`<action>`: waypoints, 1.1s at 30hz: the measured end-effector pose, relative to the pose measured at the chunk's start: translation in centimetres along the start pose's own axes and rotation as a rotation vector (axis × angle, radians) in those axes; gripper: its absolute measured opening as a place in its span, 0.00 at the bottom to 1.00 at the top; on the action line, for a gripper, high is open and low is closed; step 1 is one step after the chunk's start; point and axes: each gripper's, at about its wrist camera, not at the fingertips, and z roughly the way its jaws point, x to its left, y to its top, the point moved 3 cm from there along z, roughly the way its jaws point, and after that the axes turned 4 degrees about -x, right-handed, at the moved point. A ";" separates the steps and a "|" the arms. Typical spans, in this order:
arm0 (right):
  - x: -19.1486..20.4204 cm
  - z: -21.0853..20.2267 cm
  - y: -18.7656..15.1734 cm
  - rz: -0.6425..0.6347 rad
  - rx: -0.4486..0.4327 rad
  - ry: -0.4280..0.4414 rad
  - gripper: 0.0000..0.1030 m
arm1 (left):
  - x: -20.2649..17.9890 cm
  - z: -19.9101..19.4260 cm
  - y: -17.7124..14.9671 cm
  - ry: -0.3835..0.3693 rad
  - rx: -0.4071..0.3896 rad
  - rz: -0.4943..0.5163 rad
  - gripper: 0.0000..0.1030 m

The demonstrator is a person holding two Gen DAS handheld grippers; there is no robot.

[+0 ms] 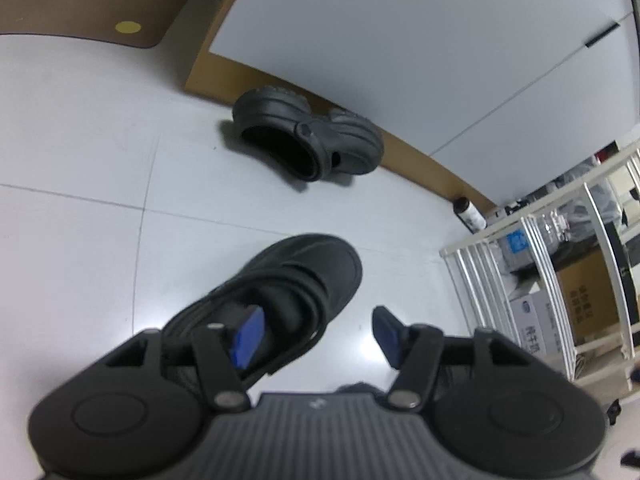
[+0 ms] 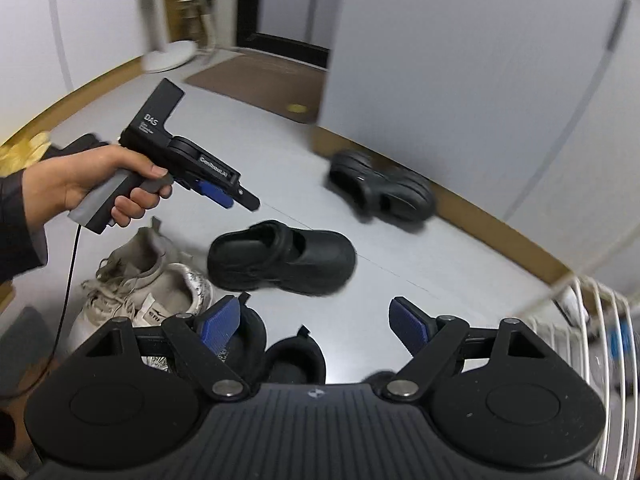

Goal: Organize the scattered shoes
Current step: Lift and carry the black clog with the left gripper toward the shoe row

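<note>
A black strap shoe (image 1: 288,280) (image 2: 288,256) stands upright on the grey floor. My left gripper (image 1: 318,332) hangs open just above its heel end, its left blue pad over the shoe's opening and nothing pressed between the pads. In the right wrist view a hand holds that left gripper (image 2: 224,196) clear above the shoe. A black clog (image 1: 312,136) (image 2: 384,192) lies tilted by the wooden skirting. My right gripper (image 2: 314,324) is open and empty over two dark shoes (image 2: 296,356), next to a pair of white sneakers (image 2: 148,280).
A white wire rack (image 1: 560,280) (image 2: 592,320) with boxes stands at the right. A small bottle (image 1: 470,214) sits by the skirting. A brown doormat (image 1: 80,12) (image 2: 264,80) lies near a dark door, beside a white fan base (image 2: 168,56).
</note>
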 end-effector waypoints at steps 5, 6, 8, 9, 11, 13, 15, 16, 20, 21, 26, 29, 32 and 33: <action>-1.2 2.1 2.0 -0.076 -0.003 0.064 0.83 | 0.5 -1.0 -0.3 -0.002 -0.009 -0.009 0.63; -1.4 2.5 2.6 -0.089 0.001 0.088 0.83 | 0.7 -1.2 -0.3 -0.004 -0.016 -0.017 0.63; -1.6 3.3 3.4 -0.143 0.008 0.129 0.84 | 0.9 -1.7 -0.4 0.000 -0.035 -0.028 0.63; -1.6 3.9 3.8 -0.175 0.008 0.139 0.85 | 1.1 -1.9 -0.4 0.010 -0.048 -0.033 0.64; -1.6 5.4 4.3 -0.209 0.010 0.153 0.88 | 1.5 -2.0 -0.4 0.037 -0.066 -0.037 0.64; -1.6 6.8 4.2 -0.220 0.016 0.180 0.89 | 2.0 -1.5 -0.5 0.047 -0.055 -0.060 0.64; -1.5 8.0 4.0 -0.231 0.023 0.199 0.89 | 2.1 -1.2 -0.6 0.040 -0.052 -0.064 0.64; -1.2 9.0 3.6 -0.241 0.027 0.204 0.90 | 2.2 -1.1 -0.5 0.039 -0.054 -0.061 0.64; -1.0 12.1 2.5 -0.238 0.042 0.203 0.90 | 2.4 -0.8 -0.5 0.051 -0.066 -0.061 0.64; -1.0 13.1 2.1 -0.223 0.050 0.203 0.90 | 2.4 -0.6 -0.5 0.058 -0.061 -0.062 0.64; -0.8 16.9 1.4 -0.193 0.079 0.207 0.90 | 2.3 -0.3 -0.6 0.070 -0.063 -0.063 0.64; -0.5 18.3 2.2 -0.183 0.088 0.210 0.90 | 2.4 -0.5 -0.4 0.075 -0.081 -0.073 0.64; 0.1 19.5 3.3 -0.161 0.060 0.211 0.90 | 2.7 -0.7 -0.3 0.078 -0.096 -0.099 0.64; 0.4 20.1 3.5 -0.171 0.058 0.216 0.90 | 2.9 -0.7 -0.3 0.079 -0.101 -0.109 0.64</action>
